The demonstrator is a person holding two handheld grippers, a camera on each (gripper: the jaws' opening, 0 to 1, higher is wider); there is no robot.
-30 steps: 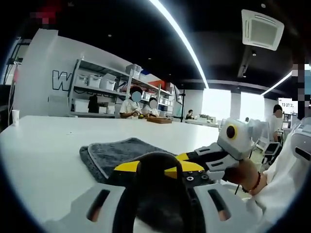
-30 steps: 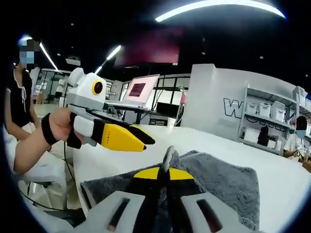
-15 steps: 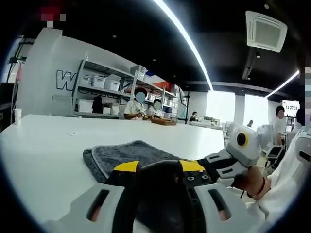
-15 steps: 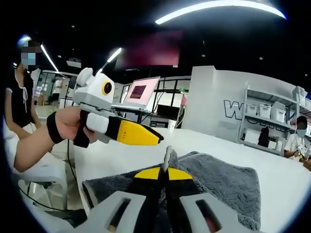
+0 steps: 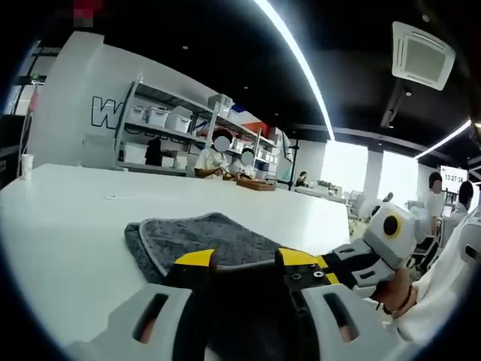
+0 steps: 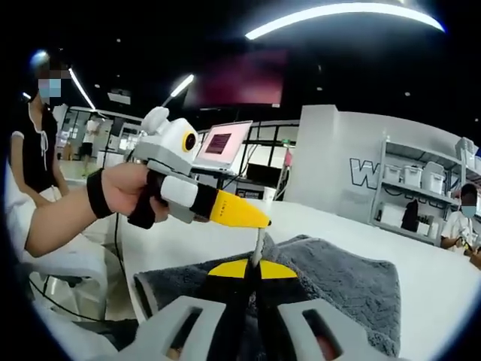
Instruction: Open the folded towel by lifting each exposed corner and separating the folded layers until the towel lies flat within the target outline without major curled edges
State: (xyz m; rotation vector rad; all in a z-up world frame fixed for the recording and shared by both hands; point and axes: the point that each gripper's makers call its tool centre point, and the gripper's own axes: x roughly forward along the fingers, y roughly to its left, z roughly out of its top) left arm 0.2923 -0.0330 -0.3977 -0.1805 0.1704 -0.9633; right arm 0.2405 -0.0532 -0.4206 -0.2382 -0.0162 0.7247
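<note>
Grey towel (image 6: 338, 282) on white table (image 5: 68, 218); right gripper (image 6: 254, 268) clamps its raised edge, left gripper (image 5: 240, 259) jaws apart.

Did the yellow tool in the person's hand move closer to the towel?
Yes. In the right gripper view, the left tool has slid rightward, away from the laptop, until its tip sits over the towel's raised corner.

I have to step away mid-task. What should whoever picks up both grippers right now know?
Right gripper: shut on a raised towel edge. Left gripper: jaws apart around dark towel cloth at the near edge; also seen in the right gripper view, yellow tips close together, so grip unclear.
Towel: grey, on the white table, layers still stacked, near side lifted.
Done: near edge picked up.
Left: separate the layers, spread flat, smooth curls. I can't make out a target outline.
</note>
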